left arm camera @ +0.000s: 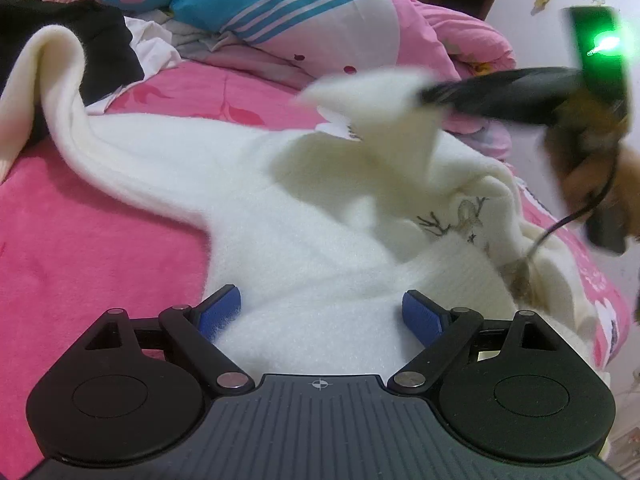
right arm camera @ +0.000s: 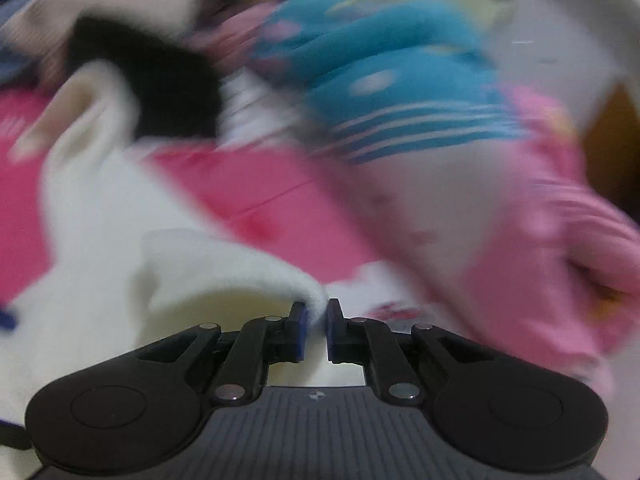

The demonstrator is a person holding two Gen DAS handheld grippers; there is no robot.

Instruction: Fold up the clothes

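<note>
The white sweater (left arm camera: pixel 280 216) lies spread across the pink bedspread (left arm camera: pixel 80 240), its body running from the lower middle of the left wrist view up toward the upper left, where one sleeve (left arm camera: pixel 48 80) arches over and folds back on itself beside a black garment (left arm camera: pixel 60 40). A small embroidered deer motif (left arm camera: pixel 460 216) shows on the fabric at the right side of the sweater. A corner of the sweater (left arm camera: pixel 372 100) is lifted off the bed at the upper right and appears blurred.

The left gripper (left arm camera: pixel 320 312) rests low over the sweater body with its blue pads (left arm camera: pixel 220 312) spread wide apart; white fabric fills the gap between them, but the pads are not closed on it. The right gripper (left arm camera: pixel 436 98) is seen in the left wrist view reaching in from the right, dark and blurred, its tips at the raised corner of cloth, with a green light (left arm camera: pixel 604 44) glowing on its body. In the right wrist view, the right gripper (right arm camera: pixel 318 320) has its fingers drawn close together, pinching a folded edge of the white sweater (right arm camera: pixel 240 280) between the pads.

Beyond the sweater, a plush toy in a blue striped top (left arm camera: pixel 280 4) lies against a pink quilt (left arm camera: pixel 460 40) at the head of the bed. The right wrist view is heavily motion-blurred.
</note>
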